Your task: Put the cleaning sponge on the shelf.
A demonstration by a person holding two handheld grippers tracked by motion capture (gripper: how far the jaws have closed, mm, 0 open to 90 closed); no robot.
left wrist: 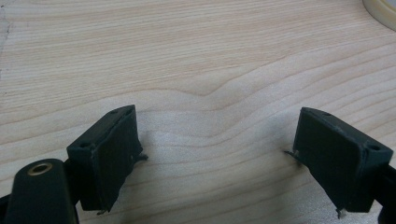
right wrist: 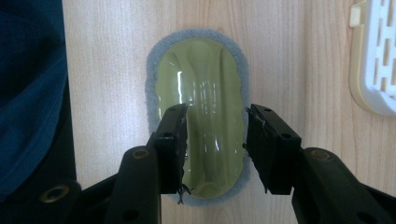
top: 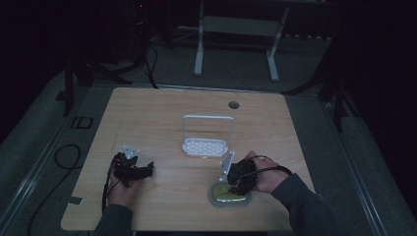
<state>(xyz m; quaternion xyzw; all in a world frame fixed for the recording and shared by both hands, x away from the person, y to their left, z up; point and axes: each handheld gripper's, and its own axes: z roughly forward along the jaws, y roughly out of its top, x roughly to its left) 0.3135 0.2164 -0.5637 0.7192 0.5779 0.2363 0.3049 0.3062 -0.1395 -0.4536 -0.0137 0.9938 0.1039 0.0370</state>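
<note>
While the right gripper (right wrist: 215,140) is straddling the sponge (right wrist: 198,84) near the table's (top: 162,113) front edge, jaws apart but not yet squeezing, its glossy yellow-green top is looking slick, light and soft; gripping the narrow sides seems best

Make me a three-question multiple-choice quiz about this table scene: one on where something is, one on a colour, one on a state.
1. Where does the white slotted plastic rack stand?
A. mid-table
B. on the floor
C. in a hand

2. What colour is the glossy top of the oval grey-edged sponge pad?
A. red
B. yellow-green
C. black

3. How do the left gripper jaws stand?
A. shut on the pad
B. clamping the rack
C. wide apart over bare wood

Answers: 1 A, the high view shows it mid-table; 2 B, the right gripper view shows it; 3 C, only wood between them.
</note>
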